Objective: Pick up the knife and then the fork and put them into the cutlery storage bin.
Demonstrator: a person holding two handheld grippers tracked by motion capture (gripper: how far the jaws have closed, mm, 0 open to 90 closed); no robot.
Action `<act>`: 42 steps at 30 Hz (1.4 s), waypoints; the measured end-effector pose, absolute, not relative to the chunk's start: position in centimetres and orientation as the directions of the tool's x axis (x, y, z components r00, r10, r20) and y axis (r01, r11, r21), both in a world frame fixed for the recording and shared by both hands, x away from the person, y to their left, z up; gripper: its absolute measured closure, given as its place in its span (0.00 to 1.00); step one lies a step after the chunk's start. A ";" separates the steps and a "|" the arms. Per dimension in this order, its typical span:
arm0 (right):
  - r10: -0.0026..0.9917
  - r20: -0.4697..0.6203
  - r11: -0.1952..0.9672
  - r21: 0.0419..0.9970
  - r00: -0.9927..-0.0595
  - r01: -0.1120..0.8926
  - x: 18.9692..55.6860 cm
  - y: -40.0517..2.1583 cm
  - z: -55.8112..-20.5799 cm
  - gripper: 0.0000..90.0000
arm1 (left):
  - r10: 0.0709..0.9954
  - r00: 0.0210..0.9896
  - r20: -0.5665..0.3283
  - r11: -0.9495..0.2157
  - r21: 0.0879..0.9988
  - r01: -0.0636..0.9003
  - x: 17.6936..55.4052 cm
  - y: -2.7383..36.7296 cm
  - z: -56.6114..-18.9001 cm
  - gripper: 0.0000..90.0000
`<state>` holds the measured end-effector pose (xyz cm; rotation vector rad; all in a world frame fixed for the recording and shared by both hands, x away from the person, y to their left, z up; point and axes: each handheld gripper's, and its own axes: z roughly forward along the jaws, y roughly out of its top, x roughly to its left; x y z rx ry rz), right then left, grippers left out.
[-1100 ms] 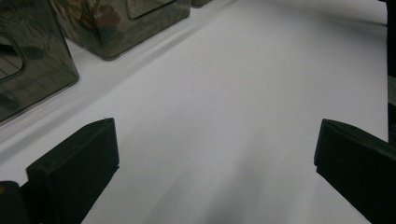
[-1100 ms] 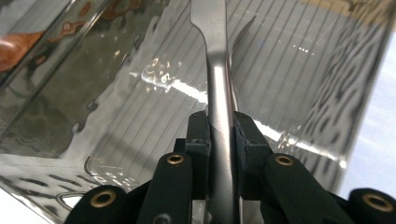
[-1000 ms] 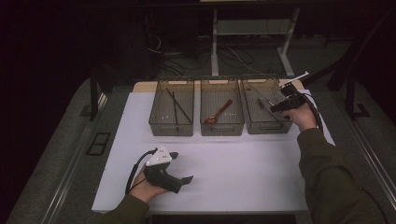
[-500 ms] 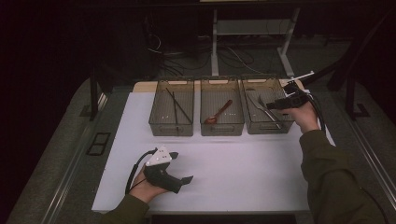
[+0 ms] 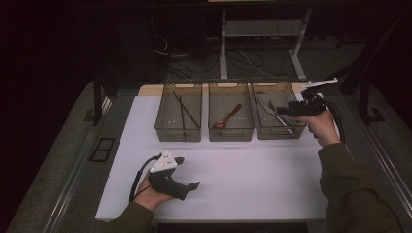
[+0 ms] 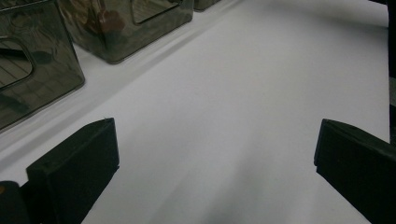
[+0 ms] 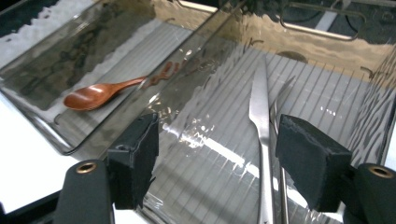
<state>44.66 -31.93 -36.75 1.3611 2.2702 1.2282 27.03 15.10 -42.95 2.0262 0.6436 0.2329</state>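
High view, left to right: my left hand-held gripper rests on the table, jaws wide and empty, parked clear of the work. Three bins follow: chopsticks, a wooden spoon, then knife and fork in the right bin, sorted by kind, I'd say. My right hand-held gripper hovers over that bin, jaws just opened, nothing between them. The right gripper view separates knife from fork, lying side by side.
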 end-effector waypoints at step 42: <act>0.695 0.138 0.298 0.837 -0.706 0.458 32.3 -30.4 -40.3 0.20 | 0.518 0.849 -0.100 -0.382 0.862 0.334 27.5 15.7 -43.3 0.00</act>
